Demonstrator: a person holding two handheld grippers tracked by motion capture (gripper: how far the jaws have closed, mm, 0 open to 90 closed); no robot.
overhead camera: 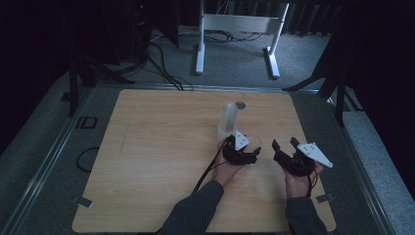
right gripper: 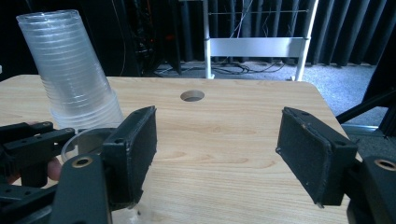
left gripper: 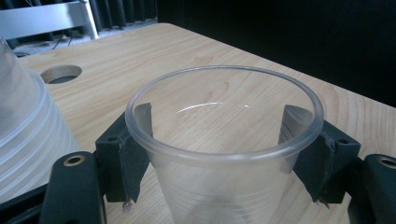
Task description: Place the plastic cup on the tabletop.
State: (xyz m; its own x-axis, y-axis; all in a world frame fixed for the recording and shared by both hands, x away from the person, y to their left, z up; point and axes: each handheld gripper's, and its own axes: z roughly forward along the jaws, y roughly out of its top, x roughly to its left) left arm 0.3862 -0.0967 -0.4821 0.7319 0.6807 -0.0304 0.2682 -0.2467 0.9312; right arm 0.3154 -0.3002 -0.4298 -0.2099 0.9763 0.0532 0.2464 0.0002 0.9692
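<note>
Left tongs (left gripper: 224, 154) bracket a single clear plastic cup (left gripper: 224, 140) standing upright on the bench (overhead camera: 161, 147) just beside the inverted stack of cups (right gripper: 74, 74); the pads lie along the cup's wall below the rim, though whether they press on it cannot be told. Right tongs (right gripper: 217, 154) stand wide open and empty, near the cup. Light, thin-walled, smooth and easily crushed by appearance, the cup probably calls for a gentle hold just under the stiffer rolled rim.

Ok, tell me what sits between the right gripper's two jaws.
Nothing: in the right gripper view the right gripper stands open over bare table; the cup stack and the single cup stand off to its left.
</note>
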